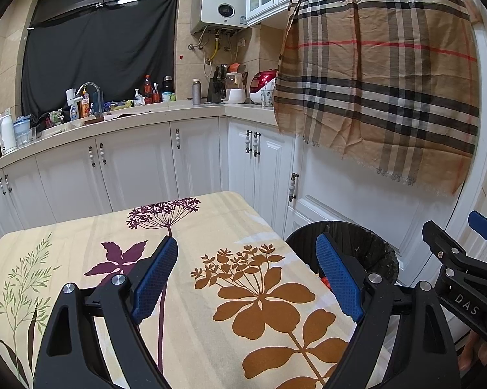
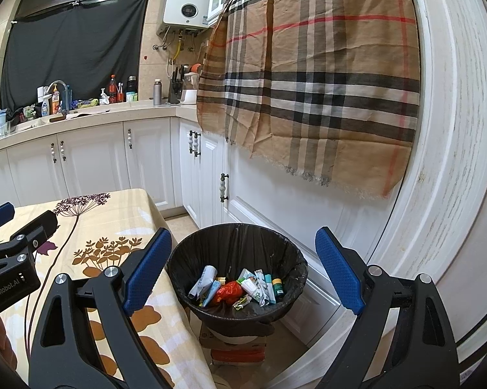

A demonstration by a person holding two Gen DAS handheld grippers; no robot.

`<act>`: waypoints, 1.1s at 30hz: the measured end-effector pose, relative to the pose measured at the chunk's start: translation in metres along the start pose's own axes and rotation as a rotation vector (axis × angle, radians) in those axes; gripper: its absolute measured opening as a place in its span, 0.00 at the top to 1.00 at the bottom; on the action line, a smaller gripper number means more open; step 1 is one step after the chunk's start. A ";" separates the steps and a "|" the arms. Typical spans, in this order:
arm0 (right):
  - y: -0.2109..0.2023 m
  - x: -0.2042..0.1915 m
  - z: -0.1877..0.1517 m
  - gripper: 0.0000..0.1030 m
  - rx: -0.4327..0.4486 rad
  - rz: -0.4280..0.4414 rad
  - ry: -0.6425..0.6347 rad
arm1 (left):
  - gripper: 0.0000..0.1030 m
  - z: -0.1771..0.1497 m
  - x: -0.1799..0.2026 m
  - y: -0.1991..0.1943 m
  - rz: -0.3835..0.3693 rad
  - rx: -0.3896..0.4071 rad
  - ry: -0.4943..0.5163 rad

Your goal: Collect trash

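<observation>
The left wrist view looks slightly downward across the flower-patterned tablecloth [image 1: 230,291], the right wrist view beside it looks down into the nearby trash bin [image 2: 237,312], and both share the bin, tablecloth, white cabinets [image 1: 139,168] and plaid cloth [image 1: 382,74].

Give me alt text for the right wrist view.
A black-lined trash bin holding wrappers and tubes sits beside a floral-clothed table, framed by the right gripper with empty open jaws. The left gripper shows at left.
</observation>
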State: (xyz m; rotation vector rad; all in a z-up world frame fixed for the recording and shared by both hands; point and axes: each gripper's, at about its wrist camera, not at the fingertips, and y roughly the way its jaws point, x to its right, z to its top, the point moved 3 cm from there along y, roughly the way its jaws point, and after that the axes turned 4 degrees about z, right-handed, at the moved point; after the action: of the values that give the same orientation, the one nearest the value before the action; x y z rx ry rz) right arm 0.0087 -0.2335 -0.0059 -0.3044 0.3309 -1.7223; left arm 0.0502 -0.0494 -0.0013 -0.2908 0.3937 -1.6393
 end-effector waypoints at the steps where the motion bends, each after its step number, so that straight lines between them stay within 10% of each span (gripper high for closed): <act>1: 0.000 -0.001 0.000 0.15 0.001 0.000 -0.001 | 0.18 0.001 -0.001 0.000 0.000 0.001 -0.001; 33: 0.002 -0.006 0.002 0.15 -0.003 0.001 -0.004 | 0.17 -0.001 0.000 0.001 -0.013 0.006 -0.002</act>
State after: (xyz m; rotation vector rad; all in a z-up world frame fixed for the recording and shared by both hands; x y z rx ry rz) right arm 0.0128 -0.2278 -0.0049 -0.3101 0.3306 -1.7203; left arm 0.0510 -0.0496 -0.0022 -0.2913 0.3857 -1.6521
